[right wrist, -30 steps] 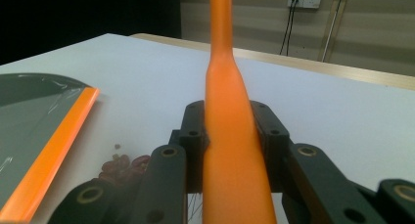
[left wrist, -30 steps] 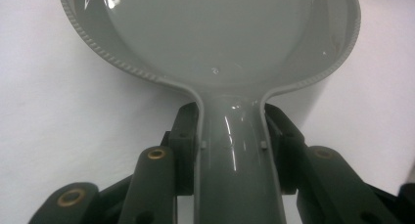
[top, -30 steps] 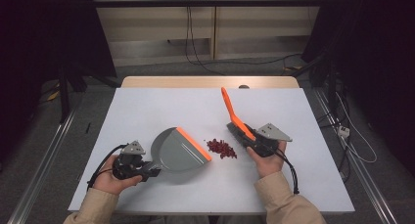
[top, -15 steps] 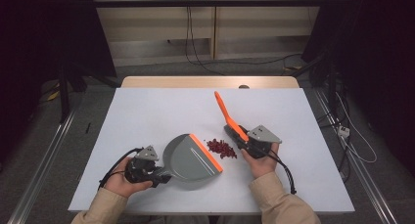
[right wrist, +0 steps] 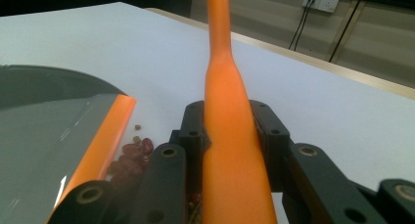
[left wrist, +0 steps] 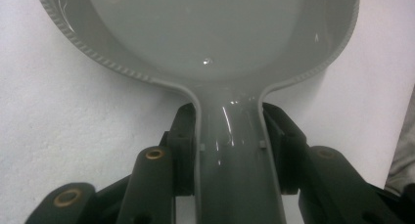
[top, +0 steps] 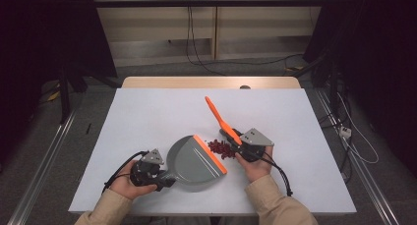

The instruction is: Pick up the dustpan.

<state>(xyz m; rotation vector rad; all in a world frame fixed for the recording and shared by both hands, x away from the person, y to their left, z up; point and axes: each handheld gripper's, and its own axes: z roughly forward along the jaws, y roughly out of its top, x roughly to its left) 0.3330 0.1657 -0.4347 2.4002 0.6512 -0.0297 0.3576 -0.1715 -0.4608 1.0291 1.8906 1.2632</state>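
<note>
Left gripper (left wrist: pixel 230 150): fingers clamping the grey dustpan (top: pixel 194 162) by its handle, pan lying near the worktop's (top: pixel 147 112) front edge. Right gripper (right wrist: pixel 230 136): fingers gripping the orange brush (top: pixel 221 119). Red bits (top: pixel 220 147) are lying against the pan's orange lip.

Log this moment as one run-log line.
left gripper: shut on dustpan | right gripper: shut on brush | red bits: at pan lip
</note>
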